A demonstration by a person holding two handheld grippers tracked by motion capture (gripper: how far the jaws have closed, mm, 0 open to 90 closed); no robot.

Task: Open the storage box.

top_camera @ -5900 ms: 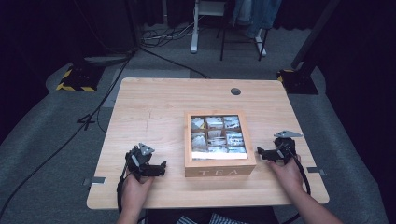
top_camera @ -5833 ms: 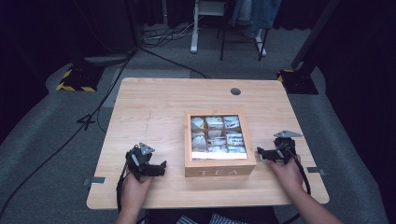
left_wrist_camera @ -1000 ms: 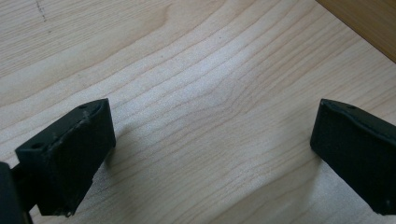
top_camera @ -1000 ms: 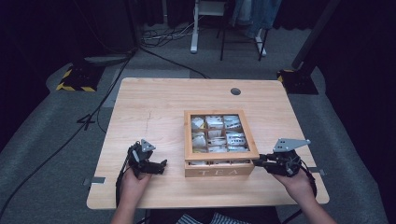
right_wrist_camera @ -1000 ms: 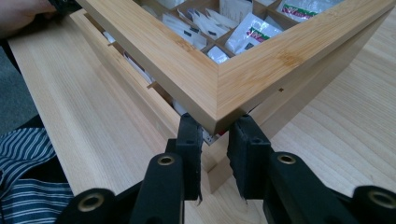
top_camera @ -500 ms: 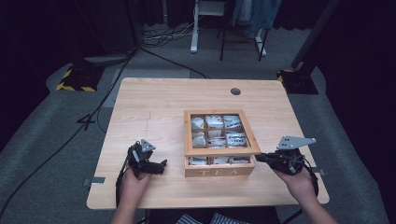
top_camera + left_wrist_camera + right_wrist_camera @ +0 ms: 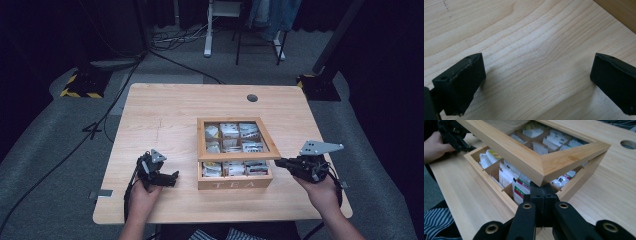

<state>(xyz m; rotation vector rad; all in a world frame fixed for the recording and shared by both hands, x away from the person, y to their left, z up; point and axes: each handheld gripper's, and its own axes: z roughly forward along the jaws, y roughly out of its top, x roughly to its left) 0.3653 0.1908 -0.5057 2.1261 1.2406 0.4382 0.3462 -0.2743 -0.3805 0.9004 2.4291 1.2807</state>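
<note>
The wooden bench carried a wooden tea box near its front middle. The box's glazed lid was tilted up at the front, showing tea bags in compartments. The right gripper had its fingers closed together under the lid's front corner. The left gripper rested beside the box, fingers spread wide over bare wood.

A wooden table stands on grey carpet near cables.

Black hand-held gripper, grey triangular plate, brass rivets, striped clothing
</note>
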